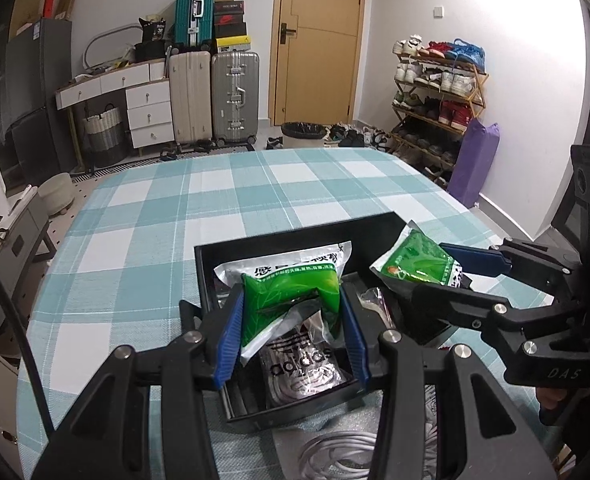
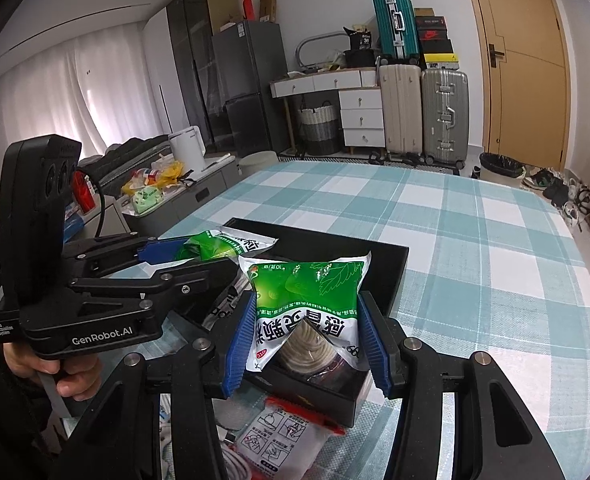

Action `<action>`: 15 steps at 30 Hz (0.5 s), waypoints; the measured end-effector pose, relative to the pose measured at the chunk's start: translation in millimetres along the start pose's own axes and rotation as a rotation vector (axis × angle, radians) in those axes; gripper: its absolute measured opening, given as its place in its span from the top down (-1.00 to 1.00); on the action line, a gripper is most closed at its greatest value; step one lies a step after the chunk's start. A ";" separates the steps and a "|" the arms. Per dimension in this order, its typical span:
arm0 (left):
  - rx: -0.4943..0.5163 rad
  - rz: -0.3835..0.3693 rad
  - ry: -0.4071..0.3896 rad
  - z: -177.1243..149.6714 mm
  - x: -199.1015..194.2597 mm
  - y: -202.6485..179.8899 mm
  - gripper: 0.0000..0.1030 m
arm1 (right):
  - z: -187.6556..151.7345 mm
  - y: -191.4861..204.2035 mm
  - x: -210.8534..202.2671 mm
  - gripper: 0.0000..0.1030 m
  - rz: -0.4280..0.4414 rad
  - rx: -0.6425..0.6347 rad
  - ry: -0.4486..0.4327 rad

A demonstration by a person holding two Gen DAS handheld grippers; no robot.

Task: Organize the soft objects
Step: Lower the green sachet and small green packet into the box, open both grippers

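Green-and-white medicine sachet pinched between the blue pads of the left gripper, buckled in the middle under the squeeze, held just above the black tray. Second green-and-white sachet clamped the same way in the right gripper, creased into a tent shape, lifted over the tray's near corner. Seen from the left wrist, same right gripper reaching in from the right with its sachet over the tray's right edge; seen from the right wrist, left gripper coming in from the left, its sachet over the far left part of the tray.

Inside the tray: clear bag printed with an adidas logo under the left gripper, and a coil of pale cord under the right sachet. Just in front of the tray, on the teal-and-white checked tablecloth: white coiled cable and a flat packet with printed instruction drawings.
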State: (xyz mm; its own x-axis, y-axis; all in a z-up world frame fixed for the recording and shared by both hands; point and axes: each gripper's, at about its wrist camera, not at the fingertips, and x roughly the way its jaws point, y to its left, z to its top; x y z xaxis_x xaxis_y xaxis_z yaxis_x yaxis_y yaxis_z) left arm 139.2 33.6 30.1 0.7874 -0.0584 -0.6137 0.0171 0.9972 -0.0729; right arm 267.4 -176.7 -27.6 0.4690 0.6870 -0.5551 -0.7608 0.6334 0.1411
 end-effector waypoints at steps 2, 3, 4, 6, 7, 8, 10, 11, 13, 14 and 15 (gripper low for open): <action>0.001 0.002 0.008 -0.4 2.6 0.9 0.12 | -0.6 -1.4 2.8 0.02 0.004 0.000 0.002; -0.002 0.002 0.017 -0.7 4.4 2.2 0.12 | -0.4 -1.7 4.1 0.02 0.004 -0.001 0.002; -0.005 0.002 0.024 -1.0 5.6 3.4 0.07 | -0.4 -2.0 5.0 0.02 0.006 -0.001 0.002; 0.002 -0.014 0.032 -1.9 6.2 3.3 0.02 | -0.5 -0.6 7.5 -0.14 0.007 -0.009 0.011; 0.008 -0.017 0.029 -2.6 5.0 2.8 -0.08 | -0.6 0.3 8.3 -0.21 -0.001 -0.015 0.013; 0.012 -0.016 0.029 -3.2 4.1 2.4 -0.15 | -0.8 0.8 8.2 -0.31 -0.001 -0.020 0.007; 0.022 -0.032 0.026 -4.1 0.8 1.7 -0.28 | -1.7 2.9 5.2 -0.49 0.000 -0.028 -0.002; 0.027 -0.038 0.024 -4.4 -1.6 0.9 -0.39 | -2.5 3.9 2.7 -0.66 -0.014 -0.031 -0.007; 0.037 -0.049 0.012 -5.0 -7.3 -1.2 -0.62 | -4.0 4.1 -1.6 -0.78 -0.036 -0.029 -0.014; 0.040 -0.044 0.004 -5.4 -11.4 -2.4 -0.79 | -5.8 2.8 -4.7 -0.83 -0.039 -0.022 -0.012; 0.040 -0.032 -0.002 -5.6 -14.3 -3.0 -0.89 | -6.8 1.9 -7.1 -0.92 -0.040 -0.018 -0.009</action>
State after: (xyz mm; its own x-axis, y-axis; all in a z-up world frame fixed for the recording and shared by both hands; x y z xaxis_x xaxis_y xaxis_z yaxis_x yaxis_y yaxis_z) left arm 124.4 31.2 34.7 0.7876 -0.0900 -0.6096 0.0666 0.9959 -0.0611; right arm 259.5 -182.8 -29.0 0.5033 0.6640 -0.5530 -0.7491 0.6543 0.1039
